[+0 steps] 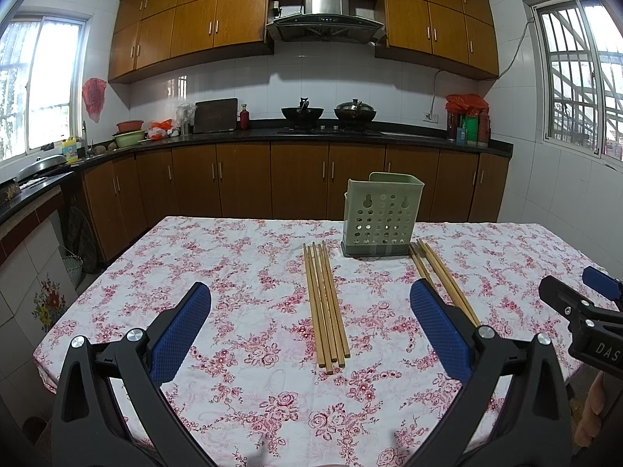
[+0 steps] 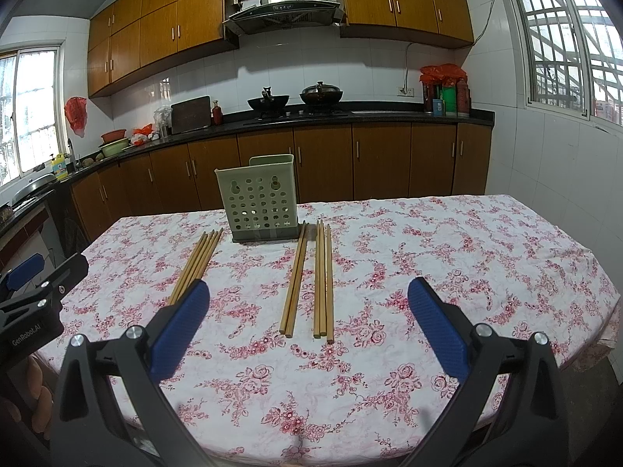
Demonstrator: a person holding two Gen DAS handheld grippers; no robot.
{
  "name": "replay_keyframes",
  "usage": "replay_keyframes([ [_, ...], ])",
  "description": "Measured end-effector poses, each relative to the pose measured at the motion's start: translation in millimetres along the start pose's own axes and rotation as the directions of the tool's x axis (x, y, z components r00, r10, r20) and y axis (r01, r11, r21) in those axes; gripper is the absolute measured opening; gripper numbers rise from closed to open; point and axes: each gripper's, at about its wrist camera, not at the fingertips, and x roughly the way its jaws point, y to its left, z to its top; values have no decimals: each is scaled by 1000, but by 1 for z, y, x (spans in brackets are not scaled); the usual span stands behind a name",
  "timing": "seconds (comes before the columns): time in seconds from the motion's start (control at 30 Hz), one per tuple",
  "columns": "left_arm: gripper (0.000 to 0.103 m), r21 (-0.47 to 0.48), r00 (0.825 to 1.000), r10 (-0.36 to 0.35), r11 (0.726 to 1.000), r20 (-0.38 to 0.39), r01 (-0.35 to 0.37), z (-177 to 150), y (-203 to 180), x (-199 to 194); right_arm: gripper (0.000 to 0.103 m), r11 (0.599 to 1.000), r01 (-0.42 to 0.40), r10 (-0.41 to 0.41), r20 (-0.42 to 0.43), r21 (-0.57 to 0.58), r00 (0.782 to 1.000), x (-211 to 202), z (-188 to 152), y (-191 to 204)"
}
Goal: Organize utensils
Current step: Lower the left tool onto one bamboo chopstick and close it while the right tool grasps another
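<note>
Left tool [image 1: 310, 325]: my fingers spread apart, holding nothing.
Right tool [image 2: 308, 321]: likewise.
Chopsticks [image 1: 326, 305]: flat on surface [image 1: 241, 257], beside holder [image 1: 379, 216].
Handling: light, stiff, likely to roll; I judge mid-length best.

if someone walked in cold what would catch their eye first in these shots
The pale green perforated utensil holder stands upright at the far middle of the floral tablecloth. Bundles of wooden chopsticks lie flat on either side of it: one group to its left, another to its right. Both open claws, left claw and right claw, hover at the near edge, holding nothing.
</note>
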Motion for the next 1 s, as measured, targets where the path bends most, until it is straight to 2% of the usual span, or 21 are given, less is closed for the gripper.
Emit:
replay_keyframes([
  [0.43, 101, -4, 1000, 1, 1000, -27, -1, -2, 1, 7, 99, 1000, -6, 6, -25, 7, 1000, 7, -8, -3],
  [0.53, 101, -12, 997, 2, 1000, -78, -3, -4, 7, 20, 99, 1000, -2, 3, -60, 15, 998, 21, -7, -9],
  [0.67, 101, -45, 981, 5, 999, -193, -14, -6, 24, 52, 99, 999, 36, -31, -160, 27, 987, 56, -5, -19],
  [0.7, 101, -51, 974, 8, 999, -226, -20, -6, 29, 64, 92, 999, 46, -40, -188, 29, 981, 67, -5, -22],
  [0.73, 100, -52, 970, 11, 998, -243, -24, -7, 30, 71, 78, 998, 45, -34, -230, 39, 973, 83, -4, -27],
  [0.77, 94, -51, 961, 15, 998, -276, -30, -8, 33, 84, 71, 998, 33, -18, -260, 55, 965, 94, -3, -31],
  [0.8, 84, -49, 954, 15, 998, -300, -31, -9, 34, 93, 58, 997, 21, 2, -291, 76, 957, 107, -3, -36],
  [0.83, 79, -48, 945, 11, 998, -328, -29, -9, 35, 103, 47, 995, 12, 22, -324, 103, 946, 122, -2, -40],
  [0.9, 64, -63, 922, -15, 998, -388, -11, -11, 36, 121, 33, 992, 3, 45, -366, 129, 930, 143, -2, -46],
  [1.0, 55, -77, 898, -56, 997, -436, 25, -15, 35, 140, 24, 993, -8, 56, -408, 120, 911, 171, -2, -44],
])
